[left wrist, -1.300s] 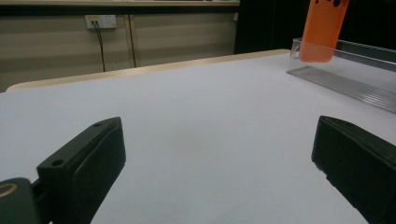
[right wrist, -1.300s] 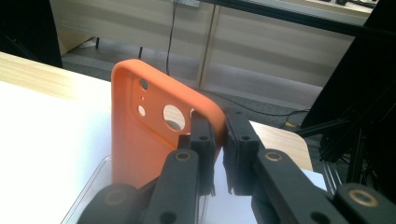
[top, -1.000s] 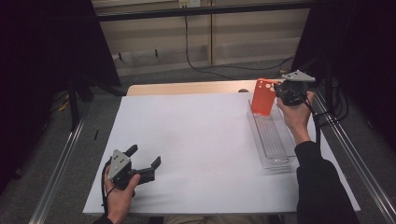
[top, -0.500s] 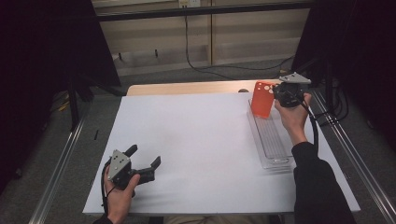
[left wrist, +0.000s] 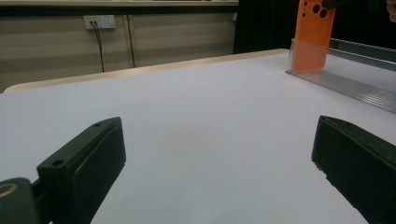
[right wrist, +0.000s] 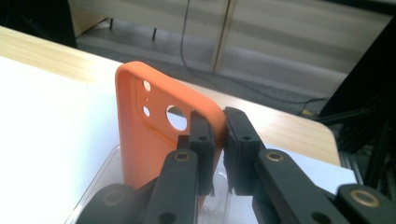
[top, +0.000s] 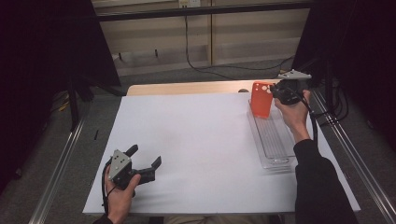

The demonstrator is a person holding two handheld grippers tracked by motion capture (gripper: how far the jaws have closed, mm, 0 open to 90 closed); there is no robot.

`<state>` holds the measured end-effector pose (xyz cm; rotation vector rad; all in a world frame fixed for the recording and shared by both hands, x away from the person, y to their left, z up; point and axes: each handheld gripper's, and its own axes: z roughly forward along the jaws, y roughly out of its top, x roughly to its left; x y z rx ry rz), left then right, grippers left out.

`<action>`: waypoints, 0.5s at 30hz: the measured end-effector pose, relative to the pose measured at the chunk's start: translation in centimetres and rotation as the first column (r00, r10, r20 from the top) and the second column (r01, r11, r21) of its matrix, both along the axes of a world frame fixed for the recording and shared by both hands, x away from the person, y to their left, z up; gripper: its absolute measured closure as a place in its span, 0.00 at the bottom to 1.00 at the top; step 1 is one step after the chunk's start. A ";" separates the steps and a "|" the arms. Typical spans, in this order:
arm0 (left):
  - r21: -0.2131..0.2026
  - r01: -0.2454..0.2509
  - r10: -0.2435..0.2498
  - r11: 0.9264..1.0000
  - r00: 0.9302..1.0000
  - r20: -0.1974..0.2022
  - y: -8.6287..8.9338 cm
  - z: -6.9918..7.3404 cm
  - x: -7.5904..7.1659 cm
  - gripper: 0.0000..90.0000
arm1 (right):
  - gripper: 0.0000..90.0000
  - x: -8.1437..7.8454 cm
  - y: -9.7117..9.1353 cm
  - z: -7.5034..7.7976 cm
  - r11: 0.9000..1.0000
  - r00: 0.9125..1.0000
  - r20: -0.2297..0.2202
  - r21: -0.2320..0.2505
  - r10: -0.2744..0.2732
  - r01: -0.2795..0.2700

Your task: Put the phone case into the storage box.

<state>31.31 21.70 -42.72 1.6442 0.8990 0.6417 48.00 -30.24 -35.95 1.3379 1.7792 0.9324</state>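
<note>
Light is falling from above onto the white sheet [top: 201,144], leaving it the brightest area, while the surroundings are sinking into near black. Soft shadows are lying under the left gripper [top: 142,161]. Both gripper views are looking slightly soft, with the near jaws blurring and the orange case [right wrist: 154,126] showing grain.

Fingers [right wrist: 205,135] clamped on upright orange phone case [right wrist: 149,135] above clear tray [right wrist: 100,175]
</note>
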 end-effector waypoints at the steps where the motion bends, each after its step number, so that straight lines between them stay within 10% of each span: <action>1: 0.002 0.000 0.000 1.000 1.000 -0.001 0.0 0.0 0.0 0.03 | 0.92 0.1 -0.1 0.1 1.000 1.000 -0.011 0.003 0.001 -0.001; 15: 0.010 -0.004 0.004 1.000 1.000 0.003 0.1 0.0 0.1 0.03 | 0.92 1.7 -0.6 0.3 1.000 0.998 -0.056 0.013 0.005 -0.004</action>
